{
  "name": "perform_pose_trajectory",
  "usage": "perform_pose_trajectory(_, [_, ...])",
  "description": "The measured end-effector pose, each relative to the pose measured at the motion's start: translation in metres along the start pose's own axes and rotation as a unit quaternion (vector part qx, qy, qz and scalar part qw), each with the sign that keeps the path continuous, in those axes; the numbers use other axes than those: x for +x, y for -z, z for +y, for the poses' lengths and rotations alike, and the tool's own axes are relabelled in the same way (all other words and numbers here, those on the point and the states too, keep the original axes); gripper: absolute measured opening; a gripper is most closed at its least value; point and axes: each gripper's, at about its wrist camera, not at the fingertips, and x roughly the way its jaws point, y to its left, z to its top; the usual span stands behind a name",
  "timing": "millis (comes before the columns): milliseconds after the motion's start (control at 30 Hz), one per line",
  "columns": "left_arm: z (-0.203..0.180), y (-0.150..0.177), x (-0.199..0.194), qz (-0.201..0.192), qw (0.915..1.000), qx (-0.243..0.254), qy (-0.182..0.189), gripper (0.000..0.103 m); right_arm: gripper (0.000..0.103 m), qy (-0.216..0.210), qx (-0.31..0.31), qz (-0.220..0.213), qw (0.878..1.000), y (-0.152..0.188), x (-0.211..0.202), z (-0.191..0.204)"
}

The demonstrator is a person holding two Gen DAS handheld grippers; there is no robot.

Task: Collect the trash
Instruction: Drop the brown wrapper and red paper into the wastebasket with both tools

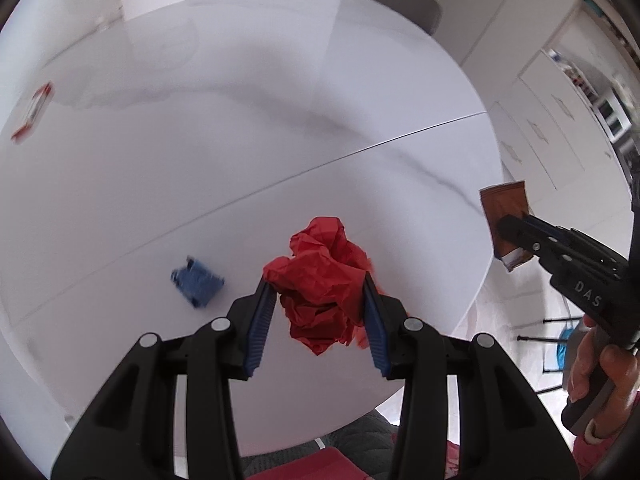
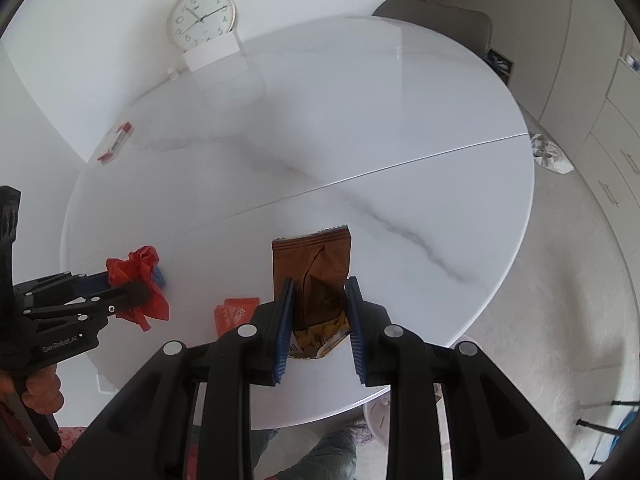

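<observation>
My left gripper [image 1: 320,292] is shut on a crumpled red paper ball [image 1: 324,276] and holds it above the white round table [image 1: 240,140]; it also shows in the right wrist view [image 2: 138,280]. My right gripper [image 2: 320,292] is shut on a brown snack wrapper [image 2: 316,276], held above the table's near edge; the wrapper also shows in the left wrist view [image 1: 506,220]. A small blue wrapper [image 1: 197,282] lies on the table left of the red ball. An orange-red wrapper [image 2: 236,312] lies near the front edge.
A red-and-white packet [image 2: 116,142] lies at the table's far left. A clock [image 2: 201,17] leans at the back behind a clear box [image 2: 224,68]. A grey chair [image 2: 436,24] stands behind the table. A crumpled bag [image 2: 550,156] lies on the floor at right.
</observation>
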Motion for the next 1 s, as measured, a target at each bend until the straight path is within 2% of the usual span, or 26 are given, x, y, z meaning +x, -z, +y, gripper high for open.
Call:
perform_pose_trajectory(167, [-0.016, -0.007, -0.010, -0.003, 0.9985, 0.054, 0.011, 0.041, 0.026, 0.019, 0.026, -0.011, 0.999, 0.011, -0.011, -0.012])
perform_pose_trajectory(267, [-0.037, -0.009, -0.008, 0.002, 0.9957, 0.088, 0.028, 0.041, 0.028, 0.042, 0.058, -0.007, 0.997, 0.037, -0.018, -0.039])
perform_pose_trajectory(367, [-0.063, -0.005, -0.005, 0.013, 0.9910, 0.123, 0.051, 0.041, 0.028, 0.071, 0.094, 0.025, 0.993, 0.074, -0.011, -0.073])
perform_pose_trajectory(467, [-0.088, -0.002, 0.005, 0.021, 0.9865, 0.148, 0.066, 0.041, 0.028, 0.082, 0.118, 0.060, 0.988, 0.110, 0.002, -0.104])
perform_pose_trajectory(600, [-0.105, 0.015, 0.006, 0.035, 0.9822, 0.172, 0.068, 0.041, 0.028, 0.080, 0.112, 0.111, 0.984, 0.144, 0.031, -0.133])
perform_pose_trajectory(733, [-0.124, 0.024, 0.014, 0.048, 0.9803, 0.182, 0.060, 0.041, 0.029, 0.069, 0.090, 0.157, 0.981, 0.163, 0.075, -0.157])
perform_pose_trajectory(800, [-0.132, 0.027, 0.019, 0.055, 0.9799, 0.184, 0.055, 0.041, 0.041, 0.065, 0.086, 0.174, 0.979, 0.170, 0.100, -0.169])
perform_pose_trajectory(833, [-0.134, 0.030, 0.020, 0.058, 0.9796, 0.185, 0.054, 0.041, 0.057, 0.062, 0.089, 0.179, 0.978, 0.170, 0.108, -0.173])
perform_pose_trajectory(867, [-0.138, 0.031, 0.022, 0.061, 0.9794, 0.185, 0.052, 0.041, 0.065, 0.065, 0.094, 0.182, 0.977, 0.171, 0.115, -0.179])
perform_pose_trajectory(900, [-0.142, 0.031, 0.024, 0.064, 0.9791, 0.186, 0.051, 0.041, 0.068, 0.067, 0.097, 0.184, 0.976, 0.173, 0.120, -0.180])
perform_pose_trajectory(967, [-0.153, 0.034, 0.029, 0.070, 0.9779, 0.191, 0.049, 0.041, 0.080, 0.068, 0.106, 0.192, 0.973, 0.176, 0.127, -0.184])
perform_pose_trajectory(1000, [-0.160, 0.036, 0.031, 0.073, 0.9768, 0.195, 0.050, 0.041, 0.081, 0.073, 0.112, 0.193, 0.972, 0.176, 0.126, -0.188])
